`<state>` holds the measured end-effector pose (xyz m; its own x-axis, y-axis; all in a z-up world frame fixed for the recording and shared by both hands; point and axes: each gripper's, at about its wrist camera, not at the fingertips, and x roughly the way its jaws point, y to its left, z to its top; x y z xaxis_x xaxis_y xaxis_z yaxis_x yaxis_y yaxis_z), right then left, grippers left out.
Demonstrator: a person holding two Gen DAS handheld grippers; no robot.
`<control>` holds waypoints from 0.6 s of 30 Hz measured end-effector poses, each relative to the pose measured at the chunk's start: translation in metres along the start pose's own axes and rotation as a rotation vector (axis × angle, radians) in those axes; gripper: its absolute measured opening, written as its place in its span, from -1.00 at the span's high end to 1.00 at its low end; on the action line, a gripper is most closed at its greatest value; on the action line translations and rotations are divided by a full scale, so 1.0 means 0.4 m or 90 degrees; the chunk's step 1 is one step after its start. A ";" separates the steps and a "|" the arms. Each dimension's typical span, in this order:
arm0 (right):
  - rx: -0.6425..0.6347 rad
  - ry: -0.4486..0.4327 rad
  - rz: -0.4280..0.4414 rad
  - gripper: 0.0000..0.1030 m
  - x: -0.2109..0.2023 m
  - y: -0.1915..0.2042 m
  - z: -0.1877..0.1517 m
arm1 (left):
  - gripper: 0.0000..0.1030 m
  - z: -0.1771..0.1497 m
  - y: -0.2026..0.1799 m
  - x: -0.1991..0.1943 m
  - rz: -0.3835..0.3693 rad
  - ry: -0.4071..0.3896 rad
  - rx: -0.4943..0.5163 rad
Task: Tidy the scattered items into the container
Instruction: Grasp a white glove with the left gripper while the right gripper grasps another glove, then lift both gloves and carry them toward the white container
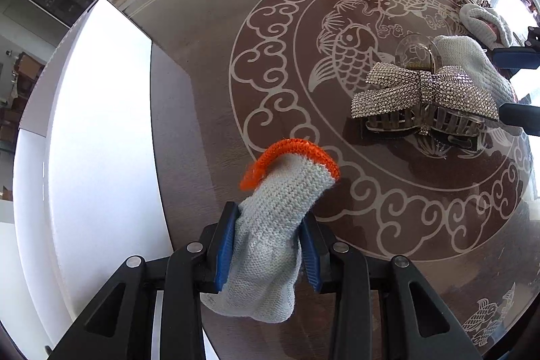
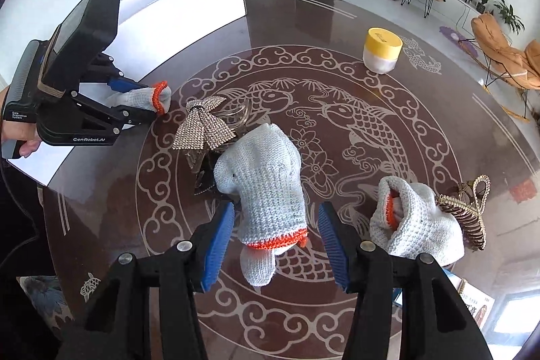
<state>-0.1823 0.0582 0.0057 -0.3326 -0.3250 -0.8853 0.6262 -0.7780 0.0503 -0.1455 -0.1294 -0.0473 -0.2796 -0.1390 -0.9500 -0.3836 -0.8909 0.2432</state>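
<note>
While the left tool (image 1: 266, 245) is gripping one glove (image 1: 270, 225), the right tool (image 2: 276, 242) is straddling another glove (image 2: 266, 184), half-open, holding nothing; closing risks snagging the hair clip (image 2: 206, 123) touching it.

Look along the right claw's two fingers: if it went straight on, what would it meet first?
Most likely the grey knitted glove lying between the open right claw fingers, its orange cuff nearest. Depth is unclear, but nothing else sits in that line before the tabletop.
</note>
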 end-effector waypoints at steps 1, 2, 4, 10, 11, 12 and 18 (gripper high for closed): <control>-0.005 -0.002 -0.005 -0.03 0.012 0.008 0.003 | 0.29 0.001 0.003 0.001 -0.001 0.000 -0.001; -0.008 -0.005 -0.011 -0.03 0.022 0.014 0.006 | 0.29 0.002 0.006 0.002 -0.002 0.000 -0.002; -0.016 -0.015 -0.015 -0.03 0.040 0.025 0.014 | 0.29 0.010 0.015 0.007 -0.001 0.000 -0.001; 0.008 -0.025 -0.018 0.46 0.041 0.025 0.007 | 0.29 0.010 0.038 0.012 0.006 -0.007 0.006; 0.023 -0.026 -0.017 0.46 0.029 0.020 -0.006 | 0.29 -0.013 0.025 -0.003 0.009 -0.008 0.008; 0.033 -0.031 -0.023 0.46 0.013 0.018 -0.023 | 0.30 -0.021 0.022 -0.006 0.009 -0.007 0.010; 0.134 -0.094 -0.017 0.46 -0.140 0.008 -0.219 | 0.31 -0.136 -0.003 -0.082 -0.013 -0.023 0.027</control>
<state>-0.0999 0.1210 0.0151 -0.4565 -0.3664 -0.8108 0.4607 -0.8769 0.1369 -0.0880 -0.1472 -0.0270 -0.3025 -0.1039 -0.9475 -0.4262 -0.8744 0.2320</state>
